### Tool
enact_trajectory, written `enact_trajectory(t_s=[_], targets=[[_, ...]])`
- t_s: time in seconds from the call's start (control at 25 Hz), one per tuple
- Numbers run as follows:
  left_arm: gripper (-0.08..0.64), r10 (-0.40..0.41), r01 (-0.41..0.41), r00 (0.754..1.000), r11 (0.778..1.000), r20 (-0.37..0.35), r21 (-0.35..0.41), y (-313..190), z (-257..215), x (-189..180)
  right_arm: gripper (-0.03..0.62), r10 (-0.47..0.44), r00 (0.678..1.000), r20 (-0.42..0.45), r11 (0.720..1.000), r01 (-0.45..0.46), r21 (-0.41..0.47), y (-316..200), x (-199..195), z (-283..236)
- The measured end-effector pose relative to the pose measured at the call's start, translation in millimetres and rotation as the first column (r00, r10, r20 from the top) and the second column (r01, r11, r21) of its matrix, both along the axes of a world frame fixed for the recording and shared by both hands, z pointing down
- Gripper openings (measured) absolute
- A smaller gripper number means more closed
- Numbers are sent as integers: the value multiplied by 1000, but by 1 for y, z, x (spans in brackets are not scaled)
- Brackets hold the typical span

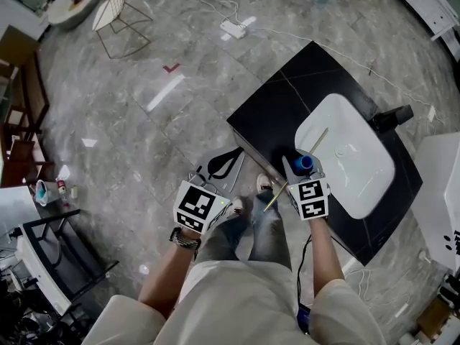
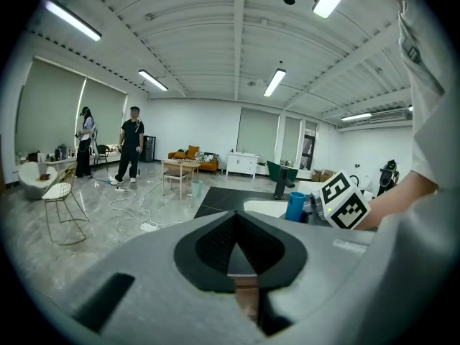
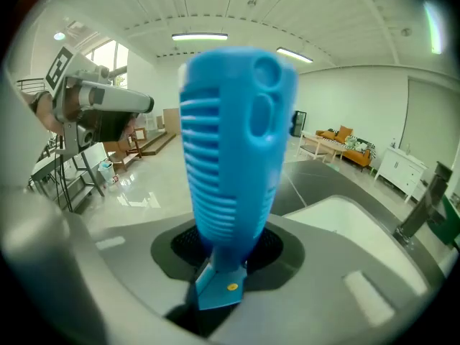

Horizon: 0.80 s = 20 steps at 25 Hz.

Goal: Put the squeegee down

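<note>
The squeegee has a ribbed blue handle (image 3: 233, 142) that stands up out of my right gripper (image 3: 228, 246), whose jaws are shut on its lower end. In the head view the squeegee's handle (image 1: 305, 162) and the right gripper (image 1: 302, 167) hang over the near left edge of the black counter (image 1: 287, 99), beside the white sink (image 1: 352, 164). A thin yellowish strip (image 1: 275, 195) runs down and left below the right gripper. My left gripper (image 1: 228, 160) is off the counter to the left, over the floor. Its jaws (image 2: 241, 246) meet at the tips with nothing between them.
A black faucet (image 1: 392, 116) stands at the sink's far side, and a thin stick (image 1: 318, 141) lies in the basin. A white cabinet (image 1: 438, 192) is at the right. A power strip with cables (image 1: 232, 28) and a wire chair (image 1: 115, 13) are on the floor. Two people (image 2: 133, 146) stand far off.
</note>
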<state>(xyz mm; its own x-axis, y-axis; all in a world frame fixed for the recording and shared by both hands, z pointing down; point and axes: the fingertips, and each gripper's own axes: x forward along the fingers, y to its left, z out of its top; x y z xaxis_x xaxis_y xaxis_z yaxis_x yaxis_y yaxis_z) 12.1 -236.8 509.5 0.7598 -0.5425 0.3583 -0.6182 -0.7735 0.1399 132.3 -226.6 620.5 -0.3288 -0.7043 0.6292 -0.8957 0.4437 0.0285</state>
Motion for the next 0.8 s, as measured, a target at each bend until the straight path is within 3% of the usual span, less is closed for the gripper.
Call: enact_trajectory(t_s=[0.48, 0.8], targets=[[-2, -46, 46, 999, 998, 1, -47, -10, 14, -1, 110, -82, 991, -102, 996, 83, 10, -27, -15, 15], [-1, -66, 66, 998, 995, 8, -69, -12, 22, -1, 109, -145, 975, -166, 988, 135, -74, -32, -20, 30]])
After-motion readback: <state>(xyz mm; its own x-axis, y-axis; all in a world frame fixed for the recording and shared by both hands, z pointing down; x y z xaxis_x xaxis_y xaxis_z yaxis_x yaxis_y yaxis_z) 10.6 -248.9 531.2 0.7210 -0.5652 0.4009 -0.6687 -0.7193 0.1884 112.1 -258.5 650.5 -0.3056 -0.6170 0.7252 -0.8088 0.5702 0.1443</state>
